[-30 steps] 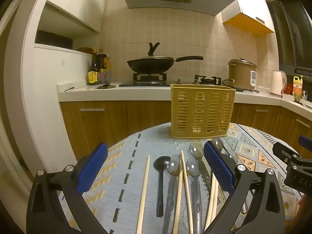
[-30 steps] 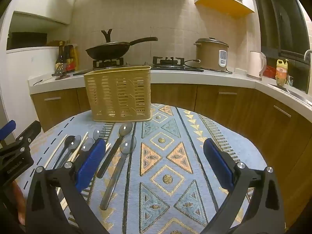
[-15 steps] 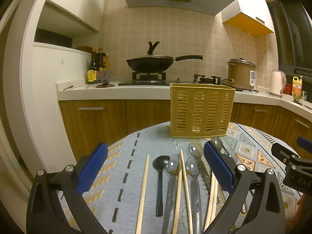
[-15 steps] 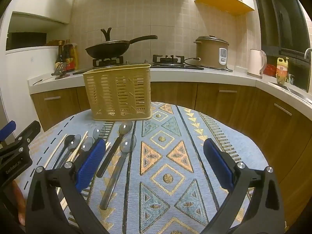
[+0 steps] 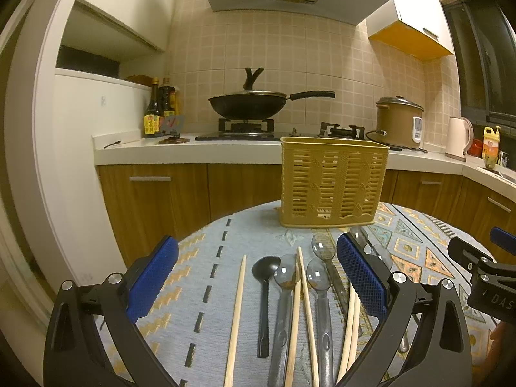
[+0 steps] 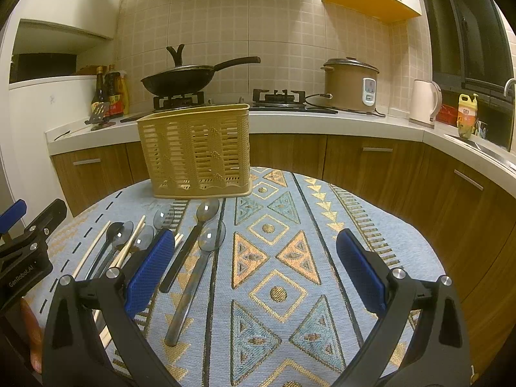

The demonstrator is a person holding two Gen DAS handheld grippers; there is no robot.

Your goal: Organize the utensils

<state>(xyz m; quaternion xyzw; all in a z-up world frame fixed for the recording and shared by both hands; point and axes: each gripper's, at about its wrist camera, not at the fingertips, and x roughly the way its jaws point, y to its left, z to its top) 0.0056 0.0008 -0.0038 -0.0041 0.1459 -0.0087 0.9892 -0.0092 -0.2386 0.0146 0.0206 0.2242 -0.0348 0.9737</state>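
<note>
Both wide open, empty: left hand-held gripper lined up over the spoons and chopsticks, basket waiting behind; right hand-held gripper alongside.

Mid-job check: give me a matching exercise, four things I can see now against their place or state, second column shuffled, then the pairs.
Things:
1. yellow utensil basket
2. black spoon
3. wok
4. left gripper

Places or states:
A. on the gas stove, lid on
B. open, holding nothing, above the utensils
C. upright at the far edge of the patterned tablecloth
D. flat on the cloth, between a lone chopstick and a clear spoon

Pairs: 1-C, 2-D, 3-A, 4-B
</note>
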